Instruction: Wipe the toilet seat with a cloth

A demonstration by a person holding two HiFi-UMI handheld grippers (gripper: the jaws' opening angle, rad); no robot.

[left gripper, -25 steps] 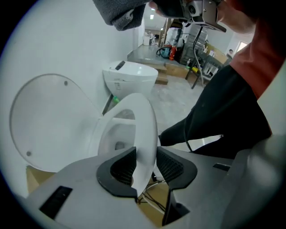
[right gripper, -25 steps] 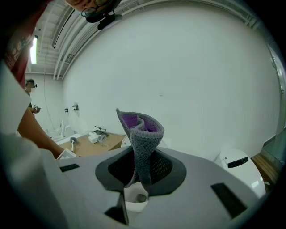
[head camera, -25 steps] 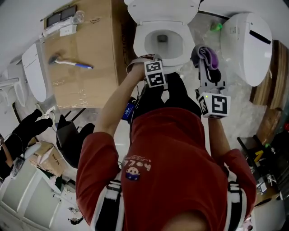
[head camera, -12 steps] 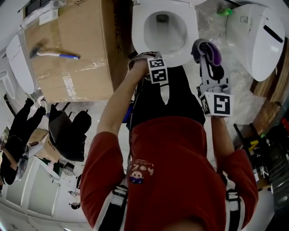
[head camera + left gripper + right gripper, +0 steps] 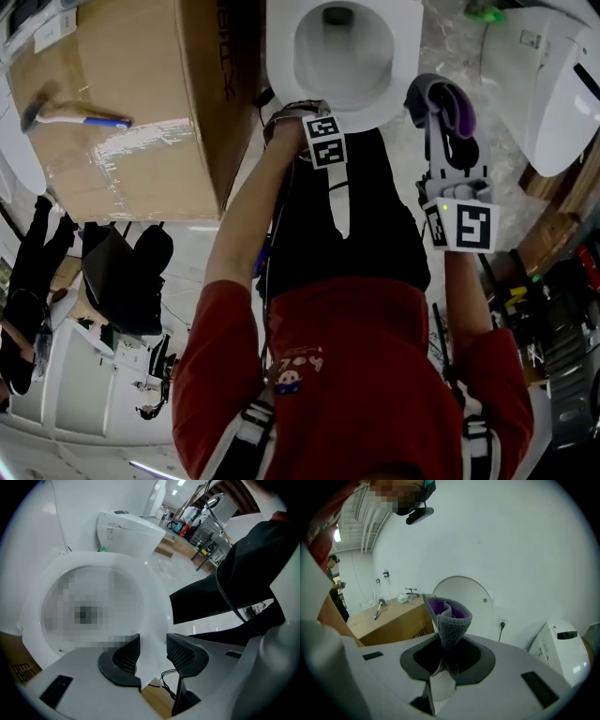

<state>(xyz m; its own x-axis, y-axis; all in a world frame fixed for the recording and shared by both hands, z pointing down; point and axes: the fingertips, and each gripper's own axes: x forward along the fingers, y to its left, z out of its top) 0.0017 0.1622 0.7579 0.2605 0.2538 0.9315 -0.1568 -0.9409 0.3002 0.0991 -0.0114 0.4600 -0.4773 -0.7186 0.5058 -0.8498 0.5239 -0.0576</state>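
The white toilet seat lies down over the bowl at the top of the head view. My left gripper is at the seat's front rim. In the left gripper view its jaws straddle the seat's front edge; they are closing, and I see no pad pressing on it. My right gripper hovers just right of the bowl, shut on a bunched grey and purple cloth. The cloth sticks up from between its jaws.
A big cardboard box with a blue-handled brush on top stands left of the toilet. A second white toilet stands at the right. The raised lid leans on the back wall. A person in black is at far left.
The head view has slid down, so the toilet and box now sit higher in frame. Both grippers have kept their places, left at the seat's front and right beside the bowl with the cloth.
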